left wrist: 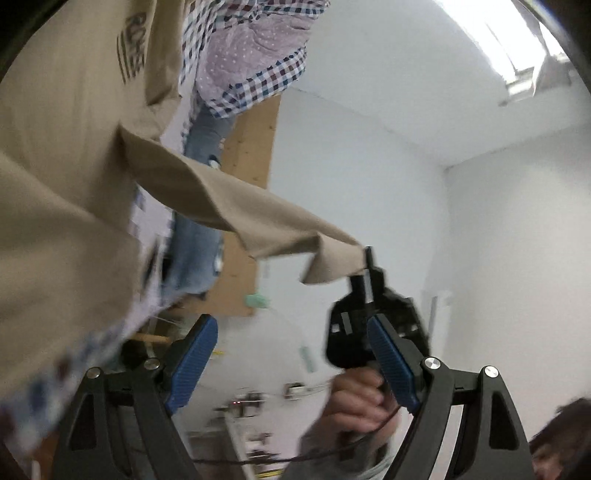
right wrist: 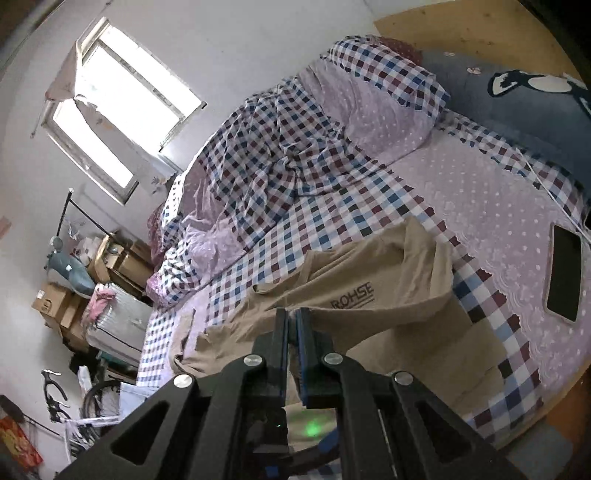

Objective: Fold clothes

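A tan T-shirt [right wrist: 369, 273] with a dark "ROHSE" print [right wrist: 352, 297] lies crumpled on the checked bedsheet [right wrist: 332, 229]. My right gripper [right wrist: 293, 321] is shut on a fold of the shirt near its lower edge. In the left wrist view the tan T-shirt [left wrist: 74, 184] fills the left side, and one corner stretches out to the right gripper [left wrist: 366, 266], which pinches it. A person's hand [left wrist: 358, 398] grips that tool. My left gripper [left wrist: 290, 325] is open, its blue pads [left wrist: 192, 358] holding nothing, below and apart from the raised cloth.
A heaped checked quilt [right wrist: 280, 147] covers the far part of the bed. Beside the shirt on the right lies a black phone [right wrist: 563, 273]. A blue cushion [right wrist: 517, 110] leans on the wooden headboard [right wrist: 480, 26]. Boxes and a suitcase [right wrist: 118, 325] stand beside the bed.
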`<action>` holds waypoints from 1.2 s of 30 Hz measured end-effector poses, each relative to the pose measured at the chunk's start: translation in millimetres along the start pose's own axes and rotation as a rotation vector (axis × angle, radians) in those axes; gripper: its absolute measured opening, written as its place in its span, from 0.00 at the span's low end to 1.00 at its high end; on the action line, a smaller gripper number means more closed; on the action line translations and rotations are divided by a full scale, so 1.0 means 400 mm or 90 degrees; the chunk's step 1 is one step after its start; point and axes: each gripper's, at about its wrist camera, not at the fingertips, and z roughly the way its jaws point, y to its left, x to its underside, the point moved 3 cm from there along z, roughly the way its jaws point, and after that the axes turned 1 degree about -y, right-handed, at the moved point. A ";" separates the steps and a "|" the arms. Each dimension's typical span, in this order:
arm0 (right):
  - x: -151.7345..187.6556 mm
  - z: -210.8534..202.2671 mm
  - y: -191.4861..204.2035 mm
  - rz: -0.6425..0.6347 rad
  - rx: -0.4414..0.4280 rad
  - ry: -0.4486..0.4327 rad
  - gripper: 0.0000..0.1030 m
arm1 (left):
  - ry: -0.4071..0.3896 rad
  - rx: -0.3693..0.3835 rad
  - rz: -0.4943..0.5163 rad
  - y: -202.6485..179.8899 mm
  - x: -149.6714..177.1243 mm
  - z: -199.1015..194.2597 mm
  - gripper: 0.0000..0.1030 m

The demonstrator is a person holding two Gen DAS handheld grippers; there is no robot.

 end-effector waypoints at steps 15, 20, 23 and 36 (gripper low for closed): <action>0.210 0.039 -0.041 0.050 -0.007 0.035 0.03 | -0.121 -0.053 -0.056 0.000 0.020 -0.077 0.84; 0.276 0.055 -0.053 0.024 0.011 0.050 0.03 | -0.170 -0.079 -0.008 -0.035 -0.008 -0.132 0.84; 0.305 0.068 -0.058 0.017 0.012 0.063 0.03 | -0.171 -0.126 0.024 -0.041 -0.013 -0.135 0.80; 0.372 0.086 -0.115 0.040 -0.005 0.089 0.03 | -0.180 -0.343 0.065 0.033 0.001 -0.137 0.06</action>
